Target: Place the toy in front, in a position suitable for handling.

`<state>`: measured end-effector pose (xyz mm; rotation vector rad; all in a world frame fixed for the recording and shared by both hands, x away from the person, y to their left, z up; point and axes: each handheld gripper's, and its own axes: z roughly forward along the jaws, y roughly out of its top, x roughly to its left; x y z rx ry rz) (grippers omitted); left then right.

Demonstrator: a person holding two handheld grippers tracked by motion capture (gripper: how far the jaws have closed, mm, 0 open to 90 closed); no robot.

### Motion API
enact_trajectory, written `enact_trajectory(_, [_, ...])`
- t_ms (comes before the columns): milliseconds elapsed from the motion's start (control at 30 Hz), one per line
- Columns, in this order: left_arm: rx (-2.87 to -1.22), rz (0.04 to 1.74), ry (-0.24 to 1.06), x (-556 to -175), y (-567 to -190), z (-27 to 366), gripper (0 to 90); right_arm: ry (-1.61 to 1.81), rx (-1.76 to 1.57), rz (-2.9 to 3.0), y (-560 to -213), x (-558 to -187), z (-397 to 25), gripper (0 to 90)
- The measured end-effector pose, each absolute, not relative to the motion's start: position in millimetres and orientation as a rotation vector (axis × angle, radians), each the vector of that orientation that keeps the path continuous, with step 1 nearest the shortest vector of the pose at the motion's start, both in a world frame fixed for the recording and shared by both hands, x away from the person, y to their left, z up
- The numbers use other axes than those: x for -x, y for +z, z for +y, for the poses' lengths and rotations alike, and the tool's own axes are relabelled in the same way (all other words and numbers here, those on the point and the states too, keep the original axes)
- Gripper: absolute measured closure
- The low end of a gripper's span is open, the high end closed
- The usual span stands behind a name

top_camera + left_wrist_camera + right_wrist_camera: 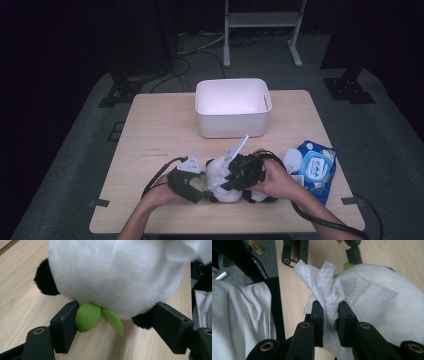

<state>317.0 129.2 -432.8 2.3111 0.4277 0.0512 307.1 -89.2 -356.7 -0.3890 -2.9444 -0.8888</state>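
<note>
Right claw [329, 312] clenched on a bunched white tissue [329, 290], jaws close together with the paper pinched between them; the tissue fans out above the jaws and lies against the white fur of a plush toy [402, 307]. In the high view the right claw [243, 171] sits on top of the toy [220, 182], tissue [236, 148] sticking up and back toward the far side of the desk. Left claw [112, 322] released, jaws spread wide either side of the toy's underside [115, 277]: the one jaw touches a green cloth leaf [87, 317] sewn to the toy, the other sits against a black furry patch; neither squeezes the body. Toy is round, white, with black bits, resting on the desk [20, 295] near its front edge, between the two hands. High view: left claw [192, 180] just left of the toy, left hand [157, 194] behind it, right hand [277, 179] on the other side, cables trailing off the front. Just right of the right hand, a blue pack of wipes [315, 167] with its lid flipped open. Farther back, mid-desk, a white plastic bin [232, 106], well apart from the toy. Pale wood desk [155, 130], grey floor around it.
</note>
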Motion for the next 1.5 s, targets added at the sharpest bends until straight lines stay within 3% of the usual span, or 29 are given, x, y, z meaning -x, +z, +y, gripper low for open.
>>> enact_trajectory(500, [-2.307,0.435,0.049,-317,-433,130,22.2,-0.865,0.600,-3.048,-337,-328,-128,76.5])
enact_trajectory(800, [-2.307,0.436,0.045,-318,-433,131,21.6,-0.872,0.698,-3.026,-342,-337,-149,76.5])
enact_trajectory(1500, [-2.291,0.433,0.053,-318,-431,134,22.4,-0.861,0.531,-2.972,-347,-364,-67,76.3])
